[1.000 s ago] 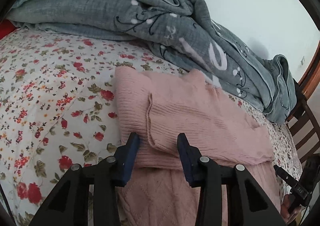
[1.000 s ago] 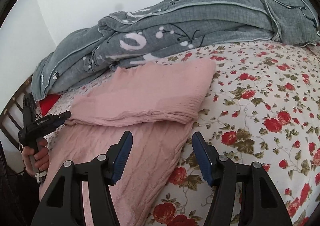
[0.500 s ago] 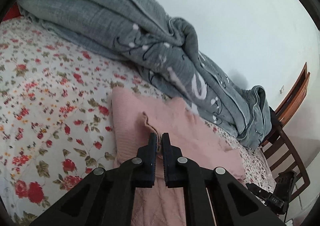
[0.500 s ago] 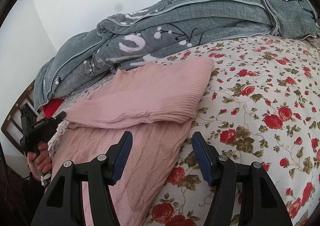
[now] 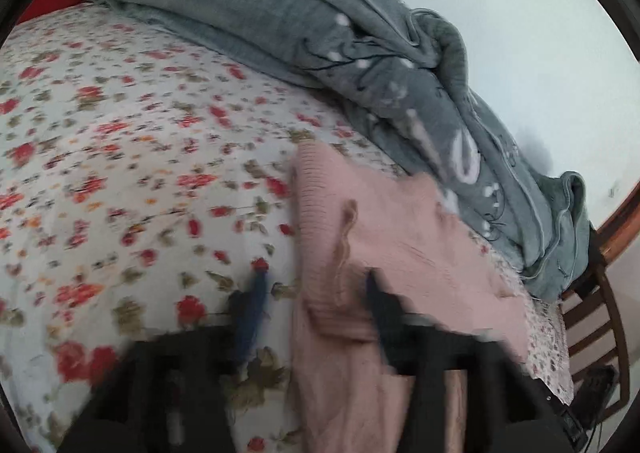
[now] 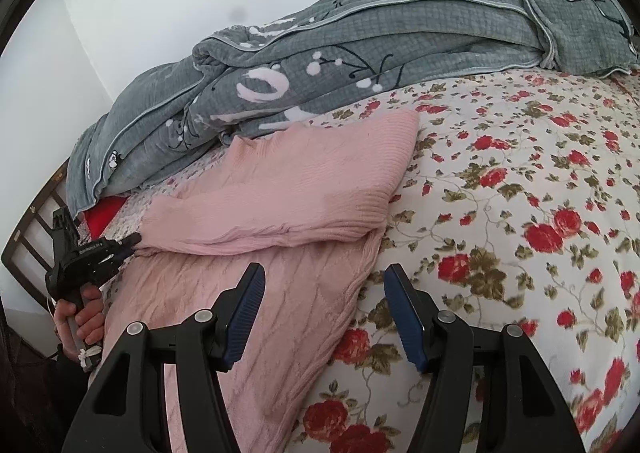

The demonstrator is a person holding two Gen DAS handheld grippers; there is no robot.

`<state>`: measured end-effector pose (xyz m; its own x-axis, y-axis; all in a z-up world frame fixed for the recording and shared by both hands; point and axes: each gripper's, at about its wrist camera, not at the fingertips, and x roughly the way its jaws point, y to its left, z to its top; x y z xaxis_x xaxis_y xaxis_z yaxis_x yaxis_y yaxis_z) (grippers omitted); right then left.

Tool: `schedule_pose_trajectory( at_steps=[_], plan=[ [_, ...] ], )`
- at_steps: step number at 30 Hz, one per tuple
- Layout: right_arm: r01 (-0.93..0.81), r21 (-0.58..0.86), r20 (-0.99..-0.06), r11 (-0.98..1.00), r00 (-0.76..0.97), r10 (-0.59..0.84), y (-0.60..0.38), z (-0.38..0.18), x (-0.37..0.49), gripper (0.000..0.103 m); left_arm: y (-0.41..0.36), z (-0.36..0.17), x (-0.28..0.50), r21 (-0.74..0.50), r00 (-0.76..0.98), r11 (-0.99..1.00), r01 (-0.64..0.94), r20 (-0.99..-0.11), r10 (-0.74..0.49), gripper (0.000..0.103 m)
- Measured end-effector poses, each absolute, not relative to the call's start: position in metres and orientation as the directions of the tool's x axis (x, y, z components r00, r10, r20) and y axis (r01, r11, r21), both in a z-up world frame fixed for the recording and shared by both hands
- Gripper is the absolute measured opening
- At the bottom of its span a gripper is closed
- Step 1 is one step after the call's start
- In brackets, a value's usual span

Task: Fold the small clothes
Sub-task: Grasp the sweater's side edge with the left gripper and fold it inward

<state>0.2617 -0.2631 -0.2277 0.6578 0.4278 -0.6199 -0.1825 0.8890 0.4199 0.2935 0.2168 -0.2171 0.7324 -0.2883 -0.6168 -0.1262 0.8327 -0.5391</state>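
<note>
A pink knit sweater (image 6: 288,197) lies on the floral bedsheet (image 6: 520,173), its upper part folded down over the cable-knit body. In the left wrist view, which is motion-blurred, the sweater (image 5: 400,237) lies ahead and my left gripper (image 5: 316,293) is open, straddling the sweater's left edge, holding nothing. In the right wrist view my right gripper (image 6: 324,305) is open and empty just above the sweater's lower right edge. The left gripper (image 6: 128,243) also shows there at the sweater's far left side, held by a hand.
A rumpled grey quilt (image 6: 360,45) lies along the wall behind the sweater; it also shows in the left wrist view (image 5: 320,33). A wooden chair (image 5: 592,317) stands at the bed's edge. Something red (image 6: 102,215) lies under the quilt's end.
My left gripper was open, shut half a second ago, and has opened again while moving fast. The right gripper has stayed open and barely moved.
</note>
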Motion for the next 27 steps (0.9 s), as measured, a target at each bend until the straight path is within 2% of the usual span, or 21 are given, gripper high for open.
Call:
schedule_pose_trajectory(
  at_steps=[3,6,10,13,19,23,27],
  plan=[
    [-0.191,0.419,-0.614,0.887,0.66,0.432,-0.262,-0.227,0.254,0.06,0.214,-0.215,0.281,-0.502,0.727,0.857,-0.12,-0.632,-0.269,0.06],
    [-0.198,0.424,-0.601,0.884,0.668,0.439,-0.262,-0.226,0.245,0.056,0.206,-0.213,0.267,-0.434,0.713,0.894,-0.112,-0.662,-0.232,0.062],
    [-0.116,0.358,-0.653,0.927,0.679,0.337,-0.257,-0.224,0.23,0.049,0.198,-0.213,0.24,-0.381,0.691,0.919,-0.101,-0.692,-0.211,0.064],
    [-0.096,0.333,-0.665,0.938,0.681,0.306,-0.253,-0.221,0.203,0.049,0.198,-0.215,0.205,-0.386,0.694,0.919,-0.077,-0.683,-0.229,0.067],
    [-0.141,0.378,-0.662,0.915,0.65,0.374,-0.249,-0.219,0.134,0.051,0.195,-0.206,0.138,-0.397,0.69,0.917,-0.035,-0.674,-0.265,0.073],
    [-0.173,0.375,-0.65,0.911,0.652,0.392,-0.245,-0.219,0.079,0.051,0.187,-0.203,0.097,-0.417,0.655,0.909,0.008,-0.685,-0.32,0.073],
    [-0.194,0.379,-0.669,0.905,0.618,0.413,-0.232,-0.234,0.047,0.052,0.168,-0.211,0.065,-0.342,0.632,0.939,0.031,-0.721,-0.284,0.073]
  ],
)
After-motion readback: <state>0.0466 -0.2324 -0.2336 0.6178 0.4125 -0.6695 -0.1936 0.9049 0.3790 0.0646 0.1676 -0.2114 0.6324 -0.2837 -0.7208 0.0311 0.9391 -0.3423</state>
